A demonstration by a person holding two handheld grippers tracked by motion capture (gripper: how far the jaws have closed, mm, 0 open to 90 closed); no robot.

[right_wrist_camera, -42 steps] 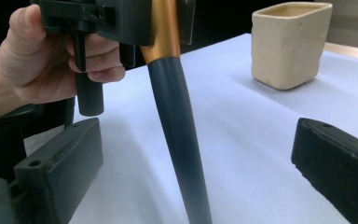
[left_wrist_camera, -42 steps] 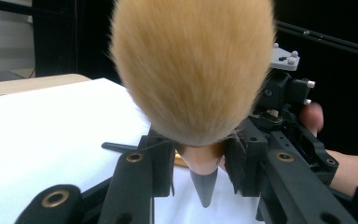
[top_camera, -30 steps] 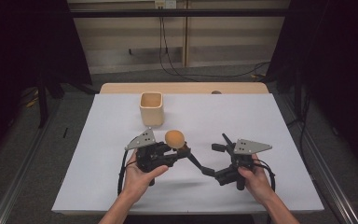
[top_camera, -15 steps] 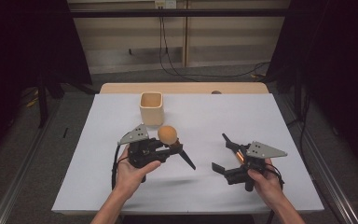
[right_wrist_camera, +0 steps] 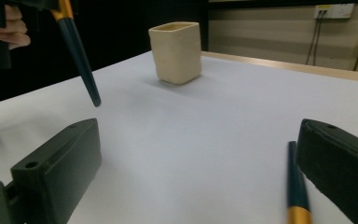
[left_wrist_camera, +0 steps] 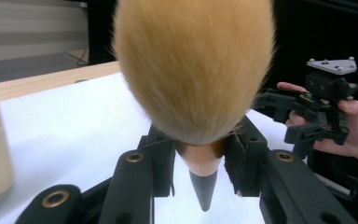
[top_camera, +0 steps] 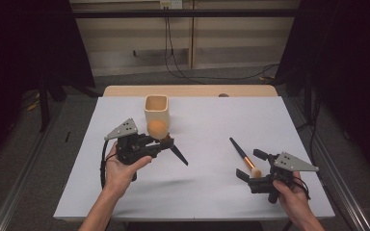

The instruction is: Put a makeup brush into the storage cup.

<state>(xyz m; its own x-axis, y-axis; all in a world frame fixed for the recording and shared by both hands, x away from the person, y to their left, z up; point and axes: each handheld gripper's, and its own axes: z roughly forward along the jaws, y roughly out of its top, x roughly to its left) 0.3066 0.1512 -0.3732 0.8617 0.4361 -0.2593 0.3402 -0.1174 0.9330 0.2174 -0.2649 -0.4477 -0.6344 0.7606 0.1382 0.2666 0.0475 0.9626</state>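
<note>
Brushes number 2: left gripper (top_camera: pixel 165 143) clamps 1 (top_camera: pixel 158 129), right gripper (top_camera: pixel 251 166) gapes, 1 cup (top_camera: pixel 156 109).

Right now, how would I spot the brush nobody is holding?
On the white sheet, look near the right gripper. The loose brush lies flat there, thin and small-tipped, unlike the fluffy orange brush gripped by the left gripper beside the cream cup.

Even overhead light falls on the white table (top_camera: pixel 212 192), which is bright while the room's sides are nearly black. Soft, faint shadows lie under the left gripper (top_camera: pixel 166 144) and beside the cup (top_camera: pixel 156 109). No glare on the sheet. In the left gripper view, the brush head (left_wrist_camera: pixel 193 65) is very close, soft and slightly blurred. In the right gripper view, the near jaws and a brush handle (right_wrist_camera: pixel 297 191) are out of focus; the cup is sharper.
</note>
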